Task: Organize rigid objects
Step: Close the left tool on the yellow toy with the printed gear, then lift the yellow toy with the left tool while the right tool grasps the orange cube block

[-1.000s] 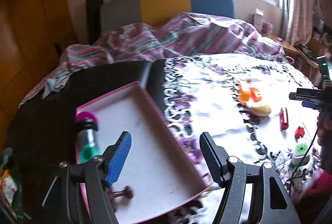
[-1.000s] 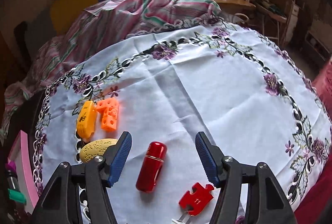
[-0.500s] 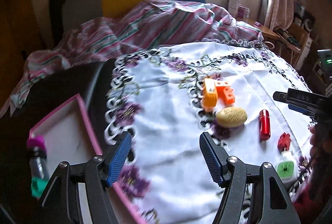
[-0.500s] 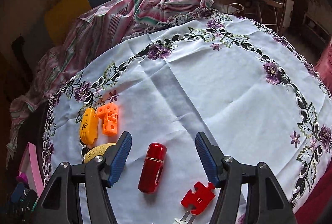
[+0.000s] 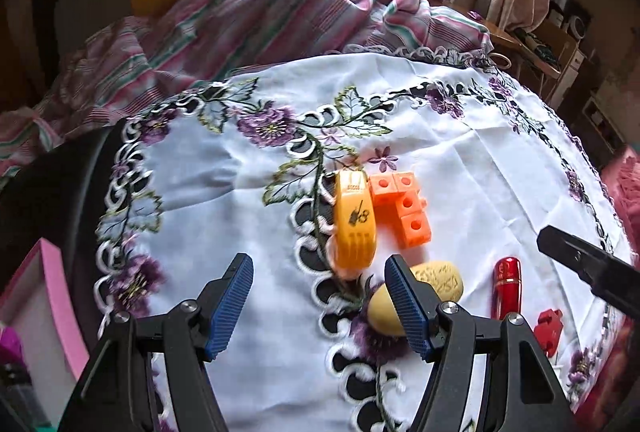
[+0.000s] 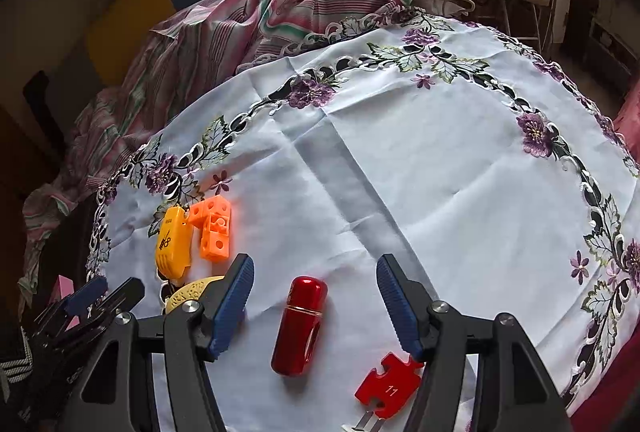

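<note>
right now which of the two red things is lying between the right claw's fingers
The red capsule, a glossy rounded cylinder lying between the open right claw. The flat red puzzle piece, marked 11, sits under the right finger instead.

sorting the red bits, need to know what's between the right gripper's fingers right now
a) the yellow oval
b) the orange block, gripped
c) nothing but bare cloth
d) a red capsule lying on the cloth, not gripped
d: the red capsule lies flat on the tablecloth inside the right gripper, whose open jaws stand clear of it on both sides.
</note>
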The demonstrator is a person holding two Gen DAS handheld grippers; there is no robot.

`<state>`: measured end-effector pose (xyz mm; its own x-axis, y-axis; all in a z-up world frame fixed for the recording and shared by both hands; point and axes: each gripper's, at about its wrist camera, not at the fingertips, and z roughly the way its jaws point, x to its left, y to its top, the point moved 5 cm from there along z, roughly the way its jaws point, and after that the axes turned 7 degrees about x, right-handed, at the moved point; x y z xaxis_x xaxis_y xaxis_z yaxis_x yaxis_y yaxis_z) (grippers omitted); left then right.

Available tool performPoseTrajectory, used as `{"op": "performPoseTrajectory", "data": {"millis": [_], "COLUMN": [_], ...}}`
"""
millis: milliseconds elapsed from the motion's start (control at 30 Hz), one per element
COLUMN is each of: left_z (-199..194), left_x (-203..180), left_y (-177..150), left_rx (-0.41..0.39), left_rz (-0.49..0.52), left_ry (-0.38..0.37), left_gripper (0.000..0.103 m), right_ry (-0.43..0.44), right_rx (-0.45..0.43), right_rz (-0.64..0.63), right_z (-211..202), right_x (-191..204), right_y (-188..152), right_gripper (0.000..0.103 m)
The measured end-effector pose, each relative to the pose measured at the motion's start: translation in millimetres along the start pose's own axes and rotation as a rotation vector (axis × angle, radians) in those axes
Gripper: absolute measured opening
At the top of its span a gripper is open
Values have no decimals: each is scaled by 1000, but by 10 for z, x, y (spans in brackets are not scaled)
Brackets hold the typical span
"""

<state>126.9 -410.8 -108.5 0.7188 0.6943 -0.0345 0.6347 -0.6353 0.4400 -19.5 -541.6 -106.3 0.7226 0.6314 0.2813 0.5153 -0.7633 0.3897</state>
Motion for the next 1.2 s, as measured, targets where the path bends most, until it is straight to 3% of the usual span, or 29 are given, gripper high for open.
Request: {"op": "performPoseTrajectory", "data": {"millis": [267, 333, 400, 433, 700, 933, 1100, 1200], "left_z": [385, 532, 636, 620, 247, -178, -216, -127], "left_x": [-114, -102, -87, -80, 135, 152, 123, 121], "left_y": [259, 301, 303, 308, 19, -636, -1033, -1149], "left_rx": [45, 76, 101, 78, 18, -27, -46, -44], "left_rz": [22, 7, -9, 0, -90, -123, -115, -118], "left_ry": [-14, -16, -41, -24, -88, -29, 44, 48], "left_gripper": [67, 58, 31, 27, 26, 26, 26, 26], "right_ry": [12, 11, 3, -4, -12, -3, -3, -9], "right_rx": [5, 5, 8, 10, 15, 15, 8, -8], "right_rz": [-8, -14, -25, -33, -64, -81, -109, -138], "right_z": [3, 9, 21, 31, 50, 35, 21, -5], "right_x": [26, 40, 51, 59, 99, 137, 188, 242], "right_y": [-9, -12, -17, -21, -36, -56, -75, -86], "right_gripper": [65, 65, 65, 65, 65, 65, 65, 62]}}
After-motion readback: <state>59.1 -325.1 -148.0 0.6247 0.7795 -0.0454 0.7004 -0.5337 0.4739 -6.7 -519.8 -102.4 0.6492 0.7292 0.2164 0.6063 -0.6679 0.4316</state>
